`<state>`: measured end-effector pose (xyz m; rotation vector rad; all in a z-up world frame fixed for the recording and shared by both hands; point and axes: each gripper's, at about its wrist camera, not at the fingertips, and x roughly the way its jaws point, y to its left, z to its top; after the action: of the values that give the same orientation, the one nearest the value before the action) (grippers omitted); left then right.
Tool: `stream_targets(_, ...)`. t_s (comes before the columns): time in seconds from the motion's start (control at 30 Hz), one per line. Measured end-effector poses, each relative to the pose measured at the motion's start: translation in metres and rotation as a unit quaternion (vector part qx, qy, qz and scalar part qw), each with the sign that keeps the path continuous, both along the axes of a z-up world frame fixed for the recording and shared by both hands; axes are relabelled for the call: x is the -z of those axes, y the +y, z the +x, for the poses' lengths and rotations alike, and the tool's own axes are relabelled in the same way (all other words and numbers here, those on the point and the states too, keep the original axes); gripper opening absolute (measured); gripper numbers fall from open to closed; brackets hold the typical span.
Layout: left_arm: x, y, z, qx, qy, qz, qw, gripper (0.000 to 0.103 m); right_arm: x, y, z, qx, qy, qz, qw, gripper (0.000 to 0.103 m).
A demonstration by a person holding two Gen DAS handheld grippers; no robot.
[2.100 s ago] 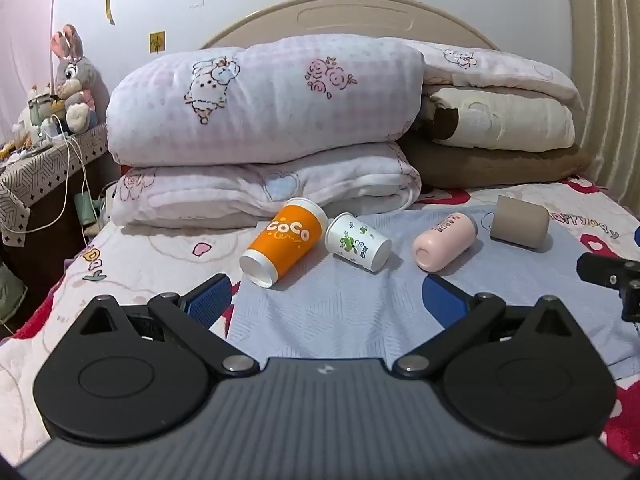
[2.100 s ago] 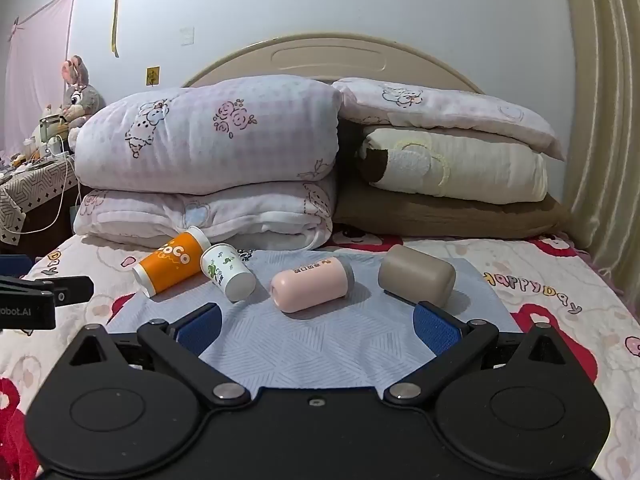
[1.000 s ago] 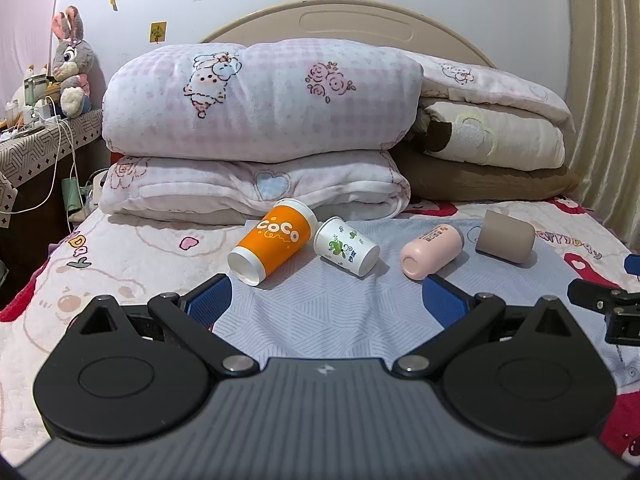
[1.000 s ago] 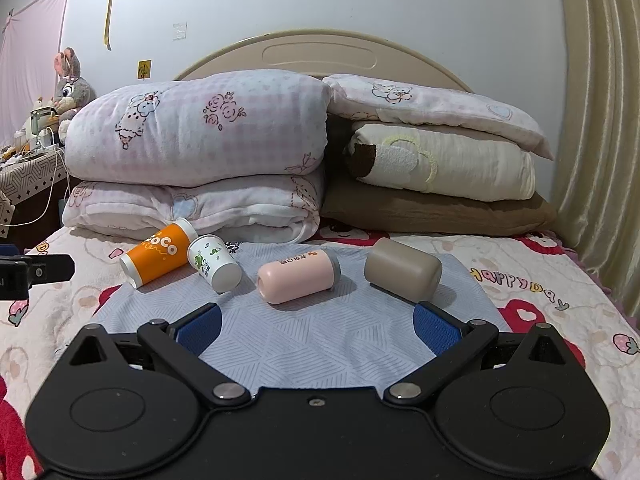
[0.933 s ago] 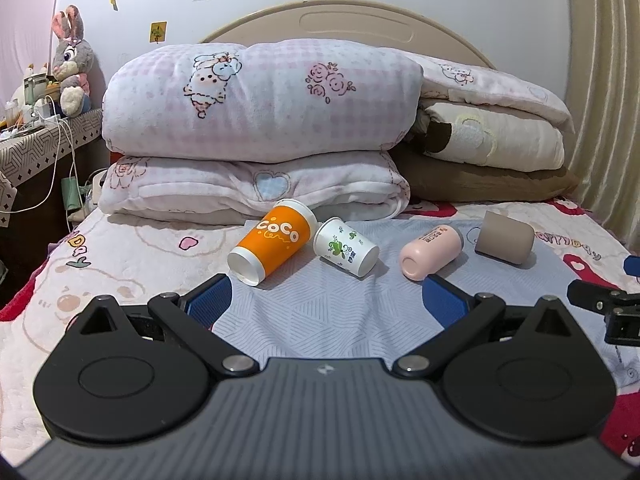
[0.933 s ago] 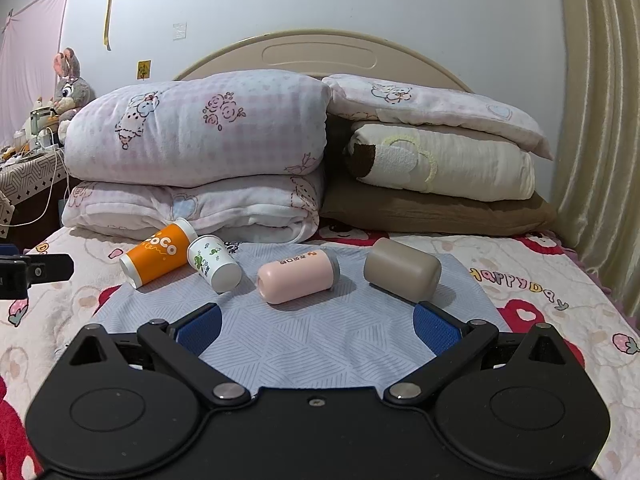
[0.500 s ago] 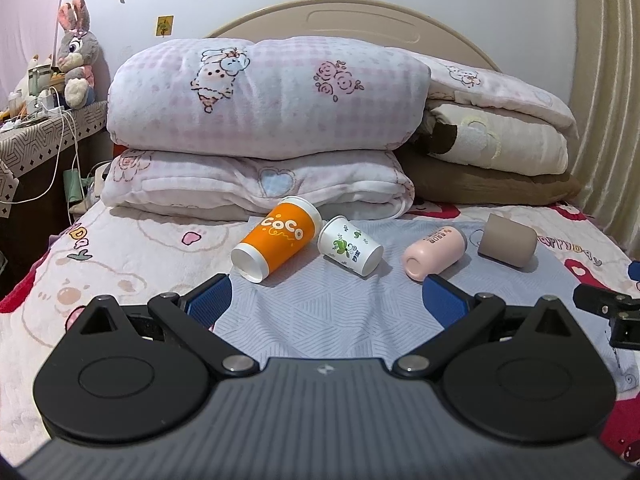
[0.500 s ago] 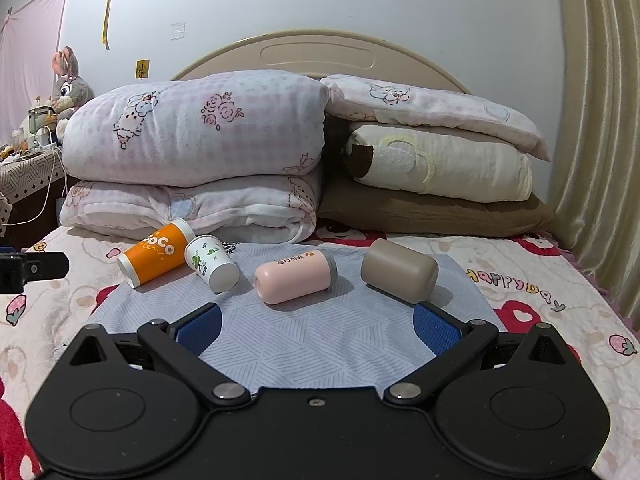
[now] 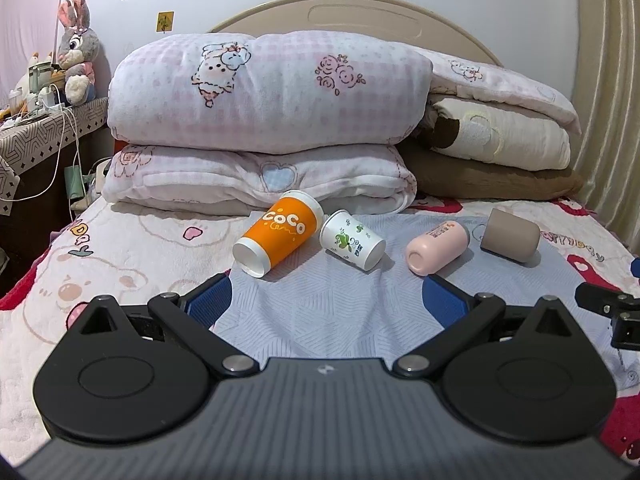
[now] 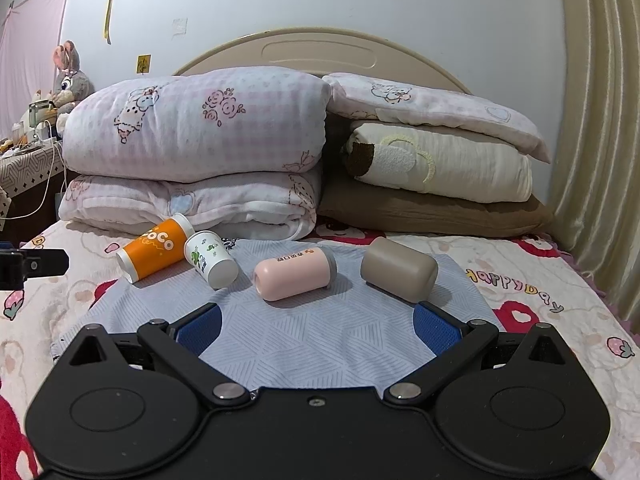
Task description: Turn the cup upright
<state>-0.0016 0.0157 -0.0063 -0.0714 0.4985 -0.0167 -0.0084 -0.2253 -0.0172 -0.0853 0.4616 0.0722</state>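
Fingers spread, empty on left gripper (image 9: pixel 326 300) and right gripper (image 10: pixel 316 330). Four cups lie sideways on the bed. Orange COCO cup (image 9: pixel 279 239) at left's 12, axis 7-to-1; left nearer.

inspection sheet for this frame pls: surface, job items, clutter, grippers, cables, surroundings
Surface: bed, with a blue-grey cloth spread on the patterned sheet.
Job's things: four cups, all on their sides: orange cup, white cup, pink cup, taupe cup. Orange and white look close or touching near their far ends.
Clutter: nothing seen on the cloth besides the cups.
Grippers: left gripper open, empty; right gripper open, empty, short of the cups.
Cables: white cables hang off the side table.
Surroundings: folded quilts, pillows, headboard, plush rabbit, curtain.
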Motion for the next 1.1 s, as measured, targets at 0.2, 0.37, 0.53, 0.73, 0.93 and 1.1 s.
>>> stream_targets(0.2,0.002,0.001,0.000,0.001,0.003,-0.002,1.0000,0.103,0.001,0.000,0.000,0.001,0.001,-0.002,1.000,0.103)
stream_targets(0.37,0.002,0.001,0.000,0.001,0.004,-0.002,1.0000,0.103,0.001,0.000,0.000,0.001,0.001,-0.002,1.000,0.103)
stream_targets(0.53,0.002,0.001,0.001,0.002,0.008,-0.003,1.0000,0.103,0.001,0.001,0.000,0.001,0.002,-0.002,1.000,0.103)
stream_targets(0.73,0.001,-0.001,0.002,0.005,0.017,-0.006,0.9998,0.103,0.003,0.000,0.000,0.000,0.004,-0.004,1.000,0.103)
stream_targets(0.93,-0.014,-0.013,0.018,0.022,0.044,-0.032,0.9983,0.103,0.000,-0.006,0.006,-0.009,0.006,0.006,1.000,0.103)
stream_targets(1.1,-0.032,-0.035,0.044,0.056,0.064,-0.043,0.9955,0.103,-0.012,-0.018,0.020,-0.041,0.003,-0.007,0.999,0.103)
